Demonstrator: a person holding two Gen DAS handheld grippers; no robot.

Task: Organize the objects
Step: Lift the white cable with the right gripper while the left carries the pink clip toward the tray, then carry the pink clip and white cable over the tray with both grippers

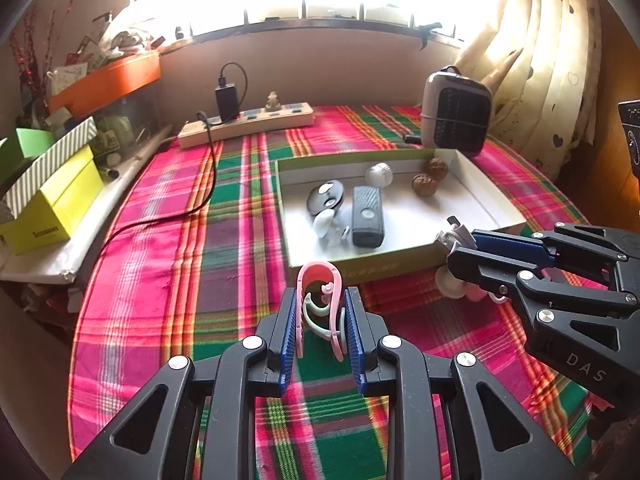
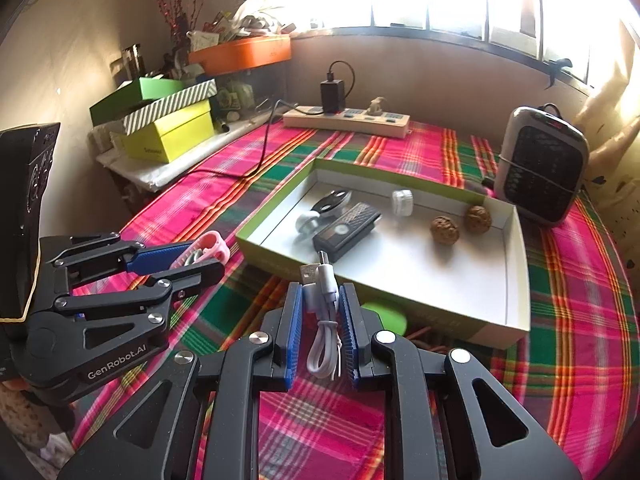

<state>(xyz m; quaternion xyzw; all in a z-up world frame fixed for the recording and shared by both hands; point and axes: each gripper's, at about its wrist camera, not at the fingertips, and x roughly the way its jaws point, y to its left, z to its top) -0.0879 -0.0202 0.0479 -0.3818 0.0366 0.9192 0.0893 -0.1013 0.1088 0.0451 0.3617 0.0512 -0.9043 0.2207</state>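
My left gripper (image 1: 322, 312) is shut on a pink and pale green plastic clip (image 1: 320, 300), held above the plaid cloth just short of the near wall of the open box (image 1: 360, 270). My right gripper (image 2: 320, 312) is shut on a coiled white USB cable (image 2: 325, 320), near the box's front edge (image 2: 440, 312). Inside the box lie a black remote (image 1: 367, 216), a black round case (image 1: 325, 197), a white earbud-like piece (image 1: 326, 226), a small clear jar (image 1: 379, 174) and two walnuts (image 1: 430, 178). The clip also shows in the right wrist view (image 2: 208, 246).
A power strip (image 1: 248, 122) with a black charger and cable lies at the back. A small heater (image 1: 456, 112) stands at the back right. Stacked boxes (image 1: 52, 196) sit on the left. A green object (image 2: 386, 316) and a white piece (image 1: 450, 282) lie by the box's near wall.
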